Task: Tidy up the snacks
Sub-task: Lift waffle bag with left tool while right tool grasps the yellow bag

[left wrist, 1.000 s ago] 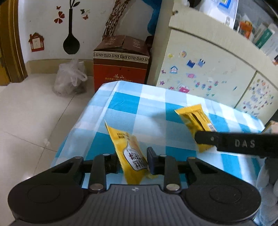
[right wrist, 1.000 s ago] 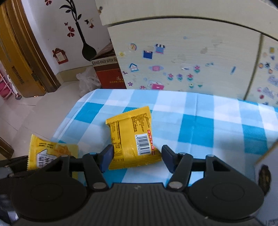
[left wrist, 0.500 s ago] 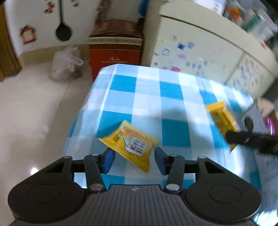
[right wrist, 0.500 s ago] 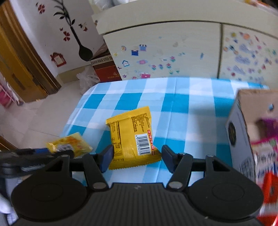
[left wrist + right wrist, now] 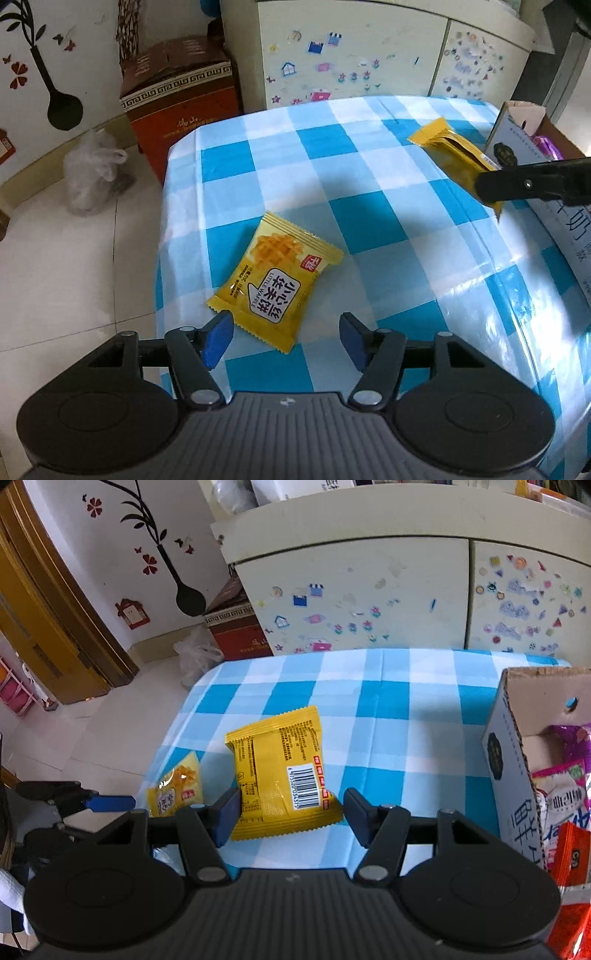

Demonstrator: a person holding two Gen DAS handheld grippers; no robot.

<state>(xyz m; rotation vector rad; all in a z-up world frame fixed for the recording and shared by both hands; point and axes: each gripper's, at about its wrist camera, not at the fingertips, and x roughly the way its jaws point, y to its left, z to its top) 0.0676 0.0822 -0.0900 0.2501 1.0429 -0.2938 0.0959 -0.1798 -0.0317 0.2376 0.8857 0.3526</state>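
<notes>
Right gripper (image 5: 290,814) clamps yellow snack packet (image 5: 282,771) above table (image 5: 388,716).

My left gripper (image 5: 286,338) tilts steeply down, its fingers just opening, nothing pinched; my right gripper (image 5: 291,812) clamps a yellow packet (image 5: 280,771), raised.

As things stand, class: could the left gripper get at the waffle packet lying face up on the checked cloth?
Probably yes. The waffle packet lies flat just ahead of the left gripper, whose jaws have just been opening and stand clear of it; nothing lies between.
</notes>
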